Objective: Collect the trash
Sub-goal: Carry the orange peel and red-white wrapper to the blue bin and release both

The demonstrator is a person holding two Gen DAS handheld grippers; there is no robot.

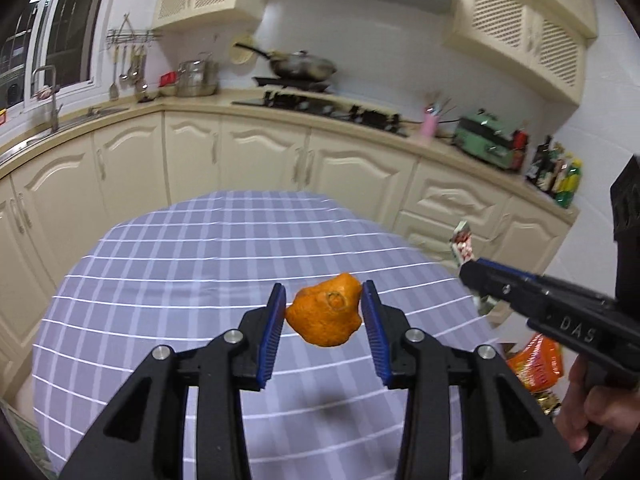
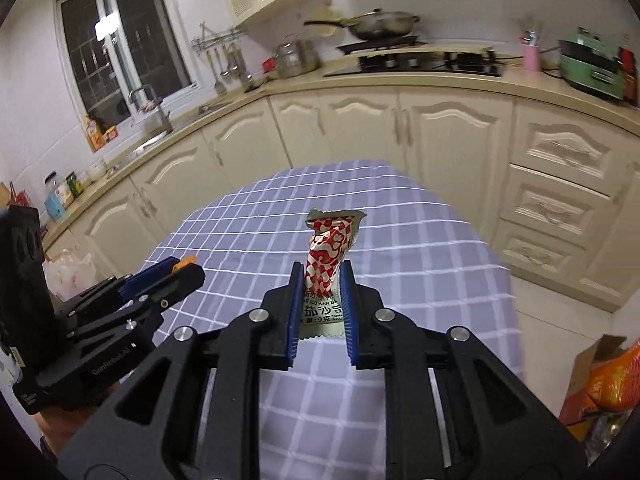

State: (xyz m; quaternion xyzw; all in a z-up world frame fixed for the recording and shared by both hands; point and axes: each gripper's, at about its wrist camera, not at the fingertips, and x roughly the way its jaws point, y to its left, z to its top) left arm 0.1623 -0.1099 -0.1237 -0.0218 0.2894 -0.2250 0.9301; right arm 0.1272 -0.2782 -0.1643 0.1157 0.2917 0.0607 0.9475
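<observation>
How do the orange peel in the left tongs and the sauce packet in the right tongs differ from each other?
The orange peel is a rounded, plain orange lump; the sauce packet is a flat printed wrapper, red and white, standing upright. The left tongs hold the peel across a wide gap; the right tongs are nearly closed on the thin packet. Both are lifted above the checked tablecloth.

Kitchen w/ cream L-shaped base cabinets [image 2: 440, 128] under a beige countertop [image 1: 360, 120], matching lattice-door upper cabinets [image 1: 520, 28]. Dark window [image 2: 124, 36] above the sink [image 2: 156, 136] & faucet [image 2: 154, 108]. Gas hob [image 2: 424, 62] w/ wok [image 2: 380, 24] on it; green appliance [image 2: 592, 68] to its right. Table w/ purple checked cloth [image 2: 400, 240] in front. Pale tile floor [image 2: 560, 320].
</observation>
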